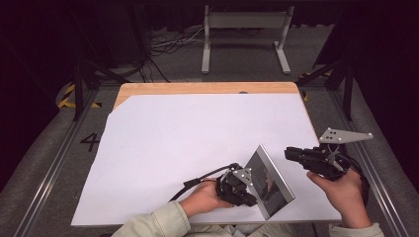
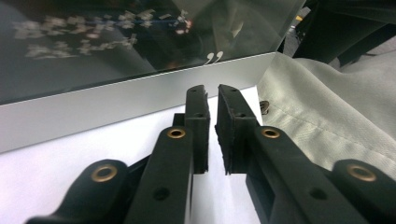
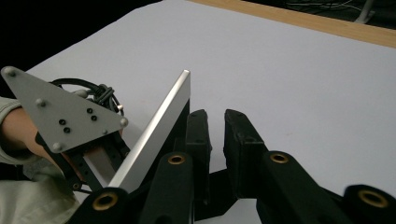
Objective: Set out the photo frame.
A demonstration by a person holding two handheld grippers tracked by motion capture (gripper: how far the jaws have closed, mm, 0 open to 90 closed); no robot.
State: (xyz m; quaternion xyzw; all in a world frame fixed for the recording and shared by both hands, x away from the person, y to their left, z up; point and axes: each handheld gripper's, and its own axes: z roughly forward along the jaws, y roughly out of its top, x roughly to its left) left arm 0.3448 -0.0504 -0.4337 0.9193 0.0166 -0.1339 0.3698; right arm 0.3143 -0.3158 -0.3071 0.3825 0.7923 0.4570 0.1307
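Observation:
A silver-edged picture frame (image 1: 269, 180) with dark glass stands tilted on its edge near the front of the white sheet (image 1: 197, 133). My left gripper (image 1: 251, 199) sits just left of the frame and points at its glass side. In the left gripper view the jaws (image 2: 212, 93) stand a narrow gap apart with nothing between them, close to the frame's silver edge (image 2: 140, 98). My right gripper (image 1: 289, 153) hovers just right of the frame's upper edge. Its jaws (image 3: 215, 116) are slightly apart and empty, beside the frame's edge (image 3: 159, 126).
The white sheet covers most of a wooden table (image 1: 207, 88). A pale sleeve (image 2: 327, 107) lies at the table's front edge. The left gripper's grey plate (image 3: 65, 112) shows beyond the frame. A white metal stand (image 1: 244, 29) and cables lie on the floor behind the table.

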